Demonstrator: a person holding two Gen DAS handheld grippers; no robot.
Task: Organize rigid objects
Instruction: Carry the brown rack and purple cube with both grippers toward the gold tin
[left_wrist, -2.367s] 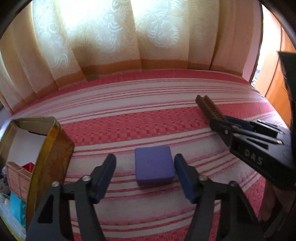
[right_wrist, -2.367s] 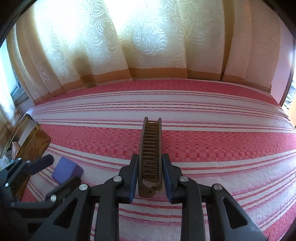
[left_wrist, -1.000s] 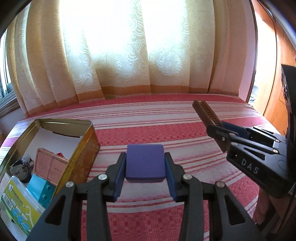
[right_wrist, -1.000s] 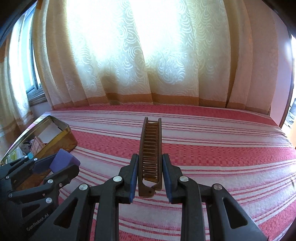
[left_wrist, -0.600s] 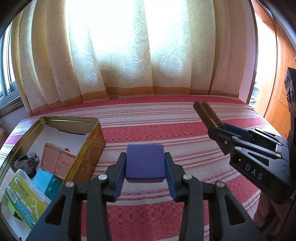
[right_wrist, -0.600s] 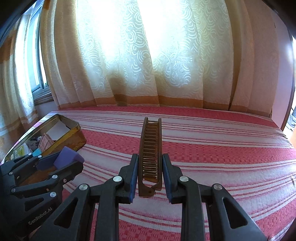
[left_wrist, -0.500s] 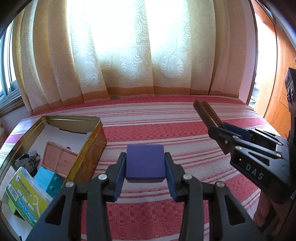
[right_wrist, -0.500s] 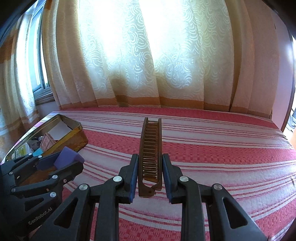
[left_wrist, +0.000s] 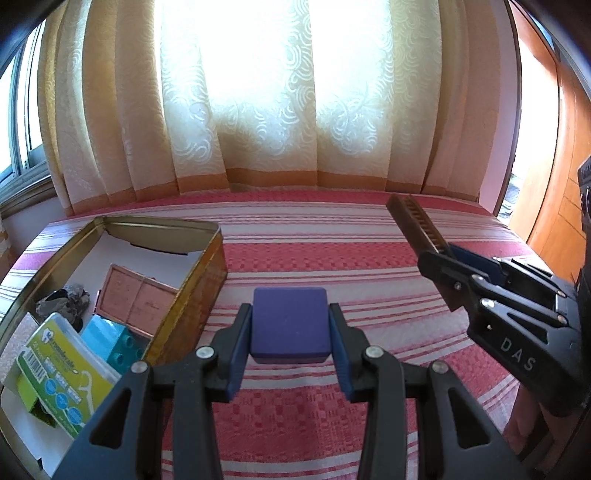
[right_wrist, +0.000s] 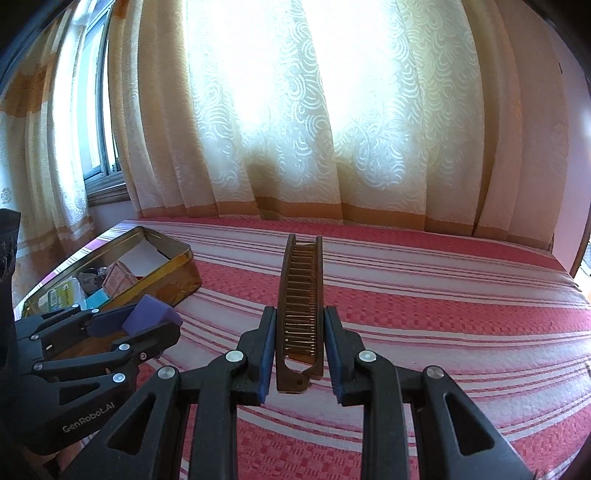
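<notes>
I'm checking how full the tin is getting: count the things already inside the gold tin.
4 visible in the gold tin: a green-and-white packet nearest the camera, a teal block, a pink box and a dark crumpled bundle. More may lie hidden beneath.

Glossy metal tin (left_wrist: 184, 295), matt block (left_wrist: 290, 325), woven bedspread (left_wrist: 332, 258).

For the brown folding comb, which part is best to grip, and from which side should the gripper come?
Grip the brown comb across its two long flat side rails, near the hinge end, coming in lengthwise from that end. The rails are parallel and narrow, so the pads sit flat, clear of the teeth between them. The right gripper holds it this way, seemingly steady.
</notes>
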